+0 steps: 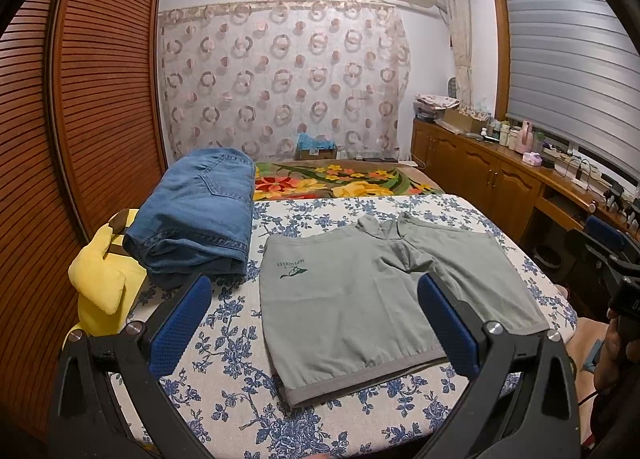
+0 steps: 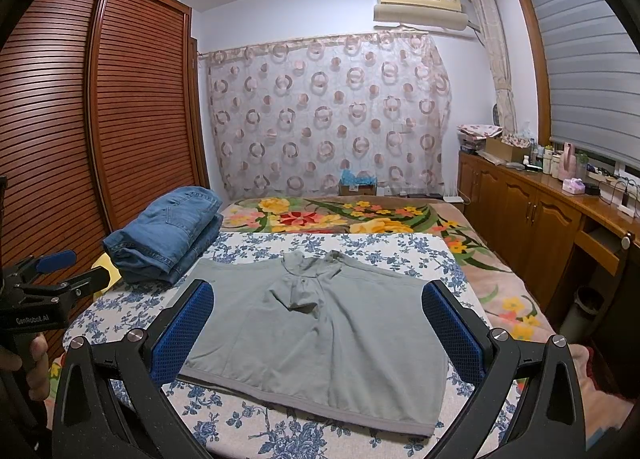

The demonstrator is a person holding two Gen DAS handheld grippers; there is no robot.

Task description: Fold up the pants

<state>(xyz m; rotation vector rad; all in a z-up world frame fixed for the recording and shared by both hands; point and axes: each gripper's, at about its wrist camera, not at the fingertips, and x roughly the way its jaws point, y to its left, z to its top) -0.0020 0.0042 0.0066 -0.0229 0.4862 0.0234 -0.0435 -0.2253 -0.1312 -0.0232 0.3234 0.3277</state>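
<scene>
Grey-green shorts (image 1: 372, 291) lie flat and spread out on the blue-flowered sheet (image 1: 224, 371), waistband toward me, legs pointing away; they also show in the right wrist view (image 2: 332, 339). A small green logo (image 1: 292, 269) sits on their left leg. My left gripper (image 1: 314, 295) is open and empty, held above the near left part of the shorts. My right gripper (image 2: 318, 303) is open and empty, held above the waistband side. The left gripper also shows at the left edge of the right wrist view (image 2: 56, 271).
Folded blue jeans (image 1: 196, 219) are stacked at the far left of the sheet, also in the right wrist view (image 2: 164, 235). A yellow plush (image 1: 100, 279) lies left of them. A flowered blanket (image 2: 360, 219) lies beyond. A slatted wardrobe (image 2: 100, 119) stands left, wooden cabinets (image 2: 532, 227) right.
</scene>
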